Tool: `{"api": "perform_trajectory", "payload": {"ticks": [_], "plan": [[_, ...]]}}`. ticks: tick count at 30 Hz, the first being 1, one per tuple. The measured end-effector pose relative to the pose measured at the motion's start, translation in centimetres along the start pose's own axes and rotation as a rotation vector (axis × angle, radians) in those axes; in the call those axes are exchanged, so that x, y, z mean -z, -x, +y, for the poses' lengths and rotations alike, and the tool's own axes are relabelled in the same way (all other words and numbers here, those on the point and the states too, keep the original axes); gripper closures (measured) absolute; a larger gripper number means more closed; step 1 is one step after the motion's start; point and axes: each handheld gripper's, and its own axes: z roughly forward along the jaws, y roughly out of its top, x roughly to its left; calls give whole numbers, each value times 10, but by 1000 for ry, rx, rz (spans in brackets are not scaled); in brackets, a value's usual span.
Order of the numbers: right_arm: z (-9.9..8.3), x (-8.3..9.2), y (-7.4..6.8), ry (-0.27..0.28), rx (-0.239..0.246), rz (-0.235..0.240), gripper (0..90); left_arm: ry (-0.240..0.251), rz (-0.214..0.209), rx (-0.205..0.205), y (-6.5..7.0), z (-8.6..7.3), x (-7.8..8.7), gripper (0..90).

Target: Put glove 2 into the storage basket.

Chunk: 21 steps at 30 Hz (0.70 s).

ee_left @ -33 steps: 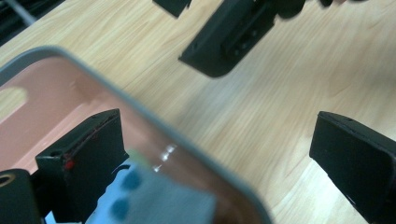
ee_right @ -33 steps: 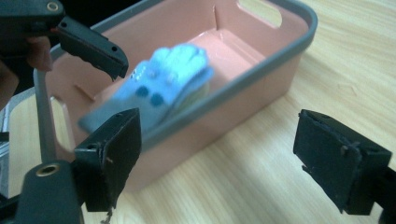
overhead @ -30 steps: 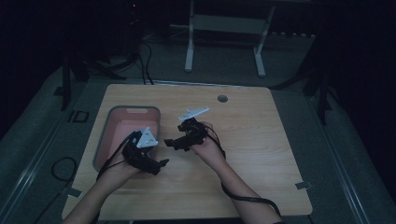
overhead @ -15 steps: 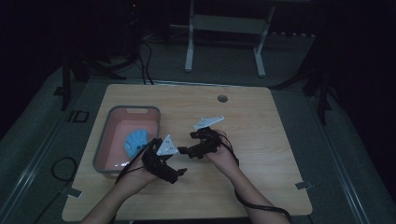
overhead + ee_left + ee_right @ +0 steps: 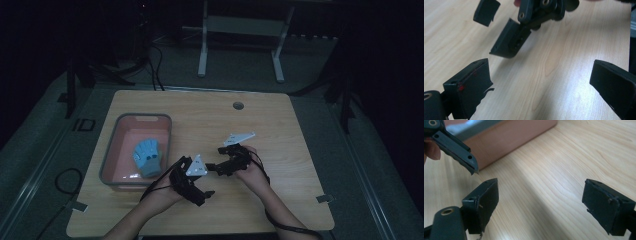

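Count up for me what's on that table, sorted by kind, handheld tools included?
Grippers: 2, the left gripper and the right gripper, both with jaws apart and holding nothing.
Bins: 1, the pink bin on the table's left.
Blue things: 1, a blue thing lying in the bin; what it is I cannot tell.
Total: 4

From my high view the room is very dim and the table [image 5: 280, 120] murky. Both gripper views are bright, with pale glare on the wood; near jaws look soft.
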Motion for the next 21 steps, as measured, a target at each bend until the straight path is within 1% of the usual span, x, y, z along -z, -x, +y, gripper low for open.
{"api": "perform_trajectory", "payload": {"ticks": [4,8,11,14,17,20,21], "plan": [[-11,2,5,2,-15,-10,139,-4,-25,-4,4,-1,-9,36],[-20,3,8,-10,-16,-13,139,-11,-35,-8,6,-4,-18,36],[-25,4,10,-10,-16,-17,139,3,-29,-6,7,-7,-23,36],[-29,6,12,-10,-17,-26,139,16,-37,0,8,-10,-27,36],[-39,9,17,-10,-21,-33,139,30,-53,-3,9,-12,-31,36],[-46,12,19,-8,-28,-38,140,25,-66,-17,10,-15,-36,36],[-48,14,20,-8,-33,-39,139,25,-68,-15,11,-16,-38,36]]}}
